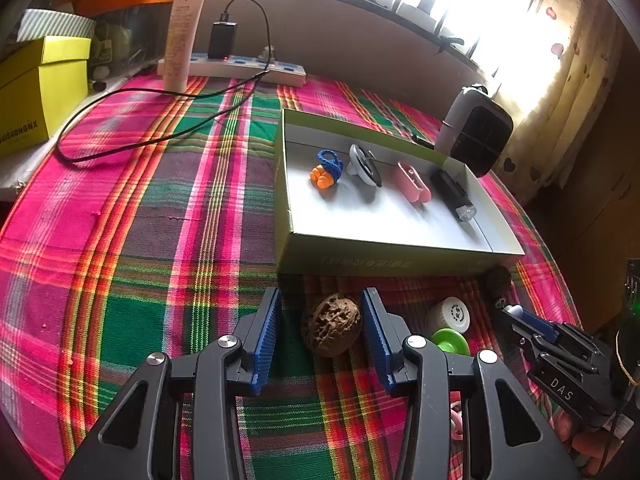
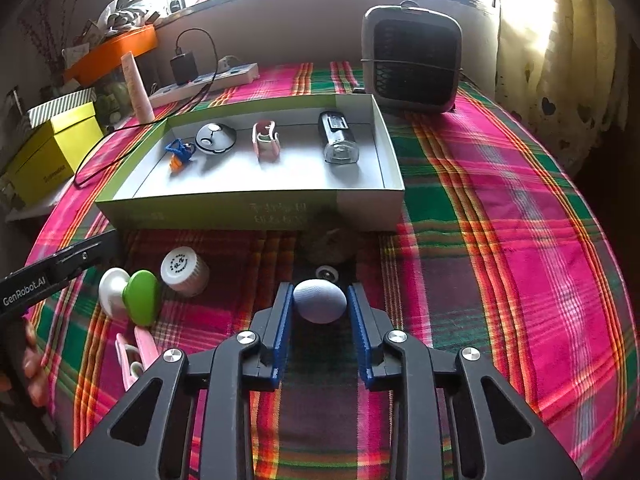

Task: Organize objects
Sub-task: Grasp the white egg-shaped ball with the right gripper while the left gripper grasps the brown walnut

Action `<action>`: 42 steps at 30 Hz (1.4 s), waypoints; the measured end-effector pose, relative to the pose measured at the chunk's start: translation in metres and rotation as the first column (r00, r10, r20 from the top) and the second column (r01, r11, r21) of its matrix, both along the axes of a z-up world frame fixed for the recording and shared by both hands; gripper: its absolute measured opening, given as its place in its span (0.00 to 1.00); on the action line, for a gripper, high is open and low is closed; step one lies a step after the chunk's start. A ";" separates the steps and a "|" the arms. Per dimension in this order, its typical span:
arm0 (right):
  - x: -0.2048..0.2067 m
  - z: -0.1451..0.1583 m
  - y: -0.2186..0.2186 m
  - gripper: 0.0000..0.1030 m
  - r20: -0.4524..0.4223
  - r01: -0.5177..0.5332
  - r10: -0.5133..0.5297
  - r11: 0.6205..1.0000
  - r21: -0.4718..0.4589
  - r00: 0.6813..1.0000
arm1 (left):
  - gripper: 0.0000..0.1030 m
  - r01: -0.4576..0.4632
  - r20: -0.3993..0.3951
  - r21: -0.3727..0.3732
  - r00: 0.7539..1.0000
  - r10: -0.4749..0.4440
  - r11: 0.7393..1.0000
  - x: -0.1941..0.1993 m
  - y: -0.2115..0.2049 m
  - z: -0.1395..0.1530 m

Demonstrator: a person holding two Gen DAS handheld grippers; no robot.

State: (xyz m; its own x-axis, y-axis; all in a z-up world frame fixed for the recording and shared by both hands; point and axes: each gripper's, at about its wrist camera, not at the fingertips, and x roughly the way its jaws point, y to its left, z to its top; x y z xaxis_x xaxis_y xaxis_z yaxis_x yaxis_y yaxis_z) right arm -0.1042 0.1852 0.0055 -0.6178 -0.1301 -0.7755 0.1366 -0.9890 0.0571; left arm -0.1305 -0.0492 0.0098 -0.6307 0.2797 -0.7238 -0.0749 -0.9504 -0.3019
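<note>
Where windows glare, plaid tablecloth point(image 2: 500, 184) perhaps rumpled.

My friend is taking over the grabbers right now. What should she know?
Left gripper: open around the walnut, which sits on the cloth, not squeezed.
Right gripper: shut on the pale egg.
Done: blue-orange toy, grey disc, pink clip and flashlight lie in the box.
Left: egg, walnut, white cap, green-white piece, pink clip on the cloth.
</note>
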 end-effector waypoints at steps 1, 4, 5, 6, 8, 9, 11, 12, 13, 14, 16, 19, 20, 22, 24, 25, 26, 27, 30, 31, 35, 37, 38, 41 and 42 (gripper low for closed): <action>0.000 0.000 0.001 0.26 -0.001 0.001 -0.001 1.000 0.002 1.000 | 0.39 0.000 -0.001 -0.002 1.000 0.000 1.000 -0.001 0.001 0.000; 0.000 0.000 0.001 0.26 -0.001 -0.001 0.001 1.000 -0.002 1.000 | 0.39 0.000 -0.001 -0.001 1.000 0.000 1.000 0.000 0.001 0.000; 0.000 0.000 0.002 0.26 -0.001 -0.002 0.002 1.000 -0.003 1.000 | 0.39 0.000 -0.001 -0.001 1.000 0.000 1.000 0.000 0.001 0.000; 0.000 0.000 0.002 0.26 -0.001 -0.003 0.003 1.000 -0.004 1.000 | 0.39 0.000 -0.001 -0.002 1.000 0.000 1.000 0.000 0.001 0.000; 0.000 0.000 0.003 0.26 -0.002 -0.007 0.007 1.000 -0.005 1.000 | 0.39 -0.001 -0.001 -0.001 1.000 0.001 1.000 0.000 0.001 0.000; 0.000 0.000 0.003 0.26 -0.002 -0.009 0.009 1.000 -0.005 1.000 | 0.38 0.000 -0.001 -0.001 1.000 0.000 1.000 0.000 0.001 0.000; 0.000 0.000 0.004 0.26 -0.002 -0.011 0.011 1.000 -0.009 1.000 | 0.32 -0.008 0.001 -0.014 1.000 0.008 1.000 0.000 0.001 0.000; 0.000 0.000 0.005 0.26 -0.002 -0.010 0.010 1.000 -0.010 1.000 | 0.30 -0.013 0.002 -0.020 1.000 0.013 1.000 -0.001 0.001 0.000; 0.000 0.000 0.005 0.26 -0.002 -0.009 0.009 1.000 -0.010 1.000 | 0.27 -0.016 0.002 -0.024 1.000 0.017 1.000 -0.001 0.000 -0.001; 0.001 0.000 0.005 0.26 -0.003 -0.009 0.009 1.000 -0.011 1.000 | 0.27 -0.018 0.004 -0.021 1.000 0.018 1.000 -0.002 -0.001 -0.001; 0.001 0.000 0.006 0.26 -0.003 -0.010 0.010 1.000 -0.013 1.000 | 0.27 -0.018 0.003 -0.017 1.000 0.018 1.000 -0.001 -0.003 -0.001; 0.001 0.000 0.006 0.26 -0.003 -0.008 0.008 1.000 -0.017 1.000 | 0.27 -0.018 0.002 -0.020 1.000 0.018 1.000 -0.001 -0.003 -0.001; 0.002 0.000 0.007 0.26 -0.003 -0.007 0.007 1.000 -0.018 1.000 | 0.27 -0.019 0.003 -0.018 1.000 0.019 1.000 -0.002 -0.004 -0.001; 0.002 0.000 0.007 0.26 -0.003 -0.007 0.007 1.000 -0.020 1.000 | 0.27 -0.019 0.003 -0.017 1.000 0.019 1.000 -0.001 -0.003 -0.001; 0.002 0.000 0.008 0.26 -0.003 -0.009 0.009 1.000 -0.020 1.000 | 0.27 -0.018 0.003 -0.021 1.000 0.018 1.000 -0.001 -0.003 -0.001; 0.002 0.000 0.008 0.26 -0.004 -0.010 0.010 1.000 -0.020 1.000 | 0.27 -0.018 0.002 -0.020 1.000 0.018 1.000 -0.001 -0.002 -0.001; 0.003 0.000 0.008 0.26 -0.005 -0.011 0.011 1.000 -0.020 1.000 | 0.27 -0.019 0.003 -0.018 1.000 0.019 1.000 -0.001 -0.002 -0.001; 0.003 0.000 0.008 0.26 -0.005 -0.011 0.011 1.000 -0.021 1.000 | 0.27 -0.019 0.003 -0.017 1.000 0.019 1.000 -0.002 -0.003 -0.001; 0.003 0.001 0.008 0.26 -0.005 -0.014 0.013 1.000 -0.022 1.000 | 0.27 -0.018 0.003 -0.022 1.000 0.018 1.000 -0.002 -0.002 -0.001; 0.003 0.001 0.008 0.26 -0.006 -0.014 0.014 1.000 -0.023 1.000 | 0.27 -0.018 0.003 -0.020 1.000 0.018 1.000 -0.001 -0.001 -0.001; 0.004 0.002 0.007 0.26 -0.011 -0.017 0.017 1.000 -0.026 1.000 | 0.27 -0.020 0.005 -0.018 1.000 0.020 1.000 -0.001 -0.001 0.000; 0.004 0.002 0.007 0.26 -0.013 -0.021 0.020 0.999 -0.032 1.000 | 0.27 -0.018 0.006 -0.021 1.000 0.019 1.000 -0.001 0.000 -0.001; 0.004 0.003 0.007 0.26 -0.015 -0.023 0.022 0.999 -0.033 1.000 | 0.27 -0.018 0.007 -0.022 1.000 0.018 1.000 0.000 -0.001 -0.001; 0.005 0.004 0.006 0.26 -0.019 -0.030 0.029 0.999 -0.035 0.999 | 0.27 -0.014 0.008 -0.026 1.000 0.015 1.000 0.001 -0.002 -0.001; 0.005 0.004 0.005 0.26 -0.020 -0.032 0.031 0.999 -0.035 0.999 | 0.27 -0.014 0.008 -0.027 1.000 0.014 1.000 0.002 -0.002 -0.001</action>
State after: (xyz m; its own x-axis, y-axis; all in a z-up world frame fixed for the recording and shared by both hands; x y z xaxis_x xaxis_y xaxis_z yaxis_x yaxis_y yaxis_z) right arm -0.0993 0.1907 0.0097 -0.6279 -0.1771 -0.7579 0.1691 -0.9816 0.0893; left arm -0.1289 -0.0514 0.0088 -0.6283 0.2511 -0.7363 -0.0595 -0.9592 -0.2764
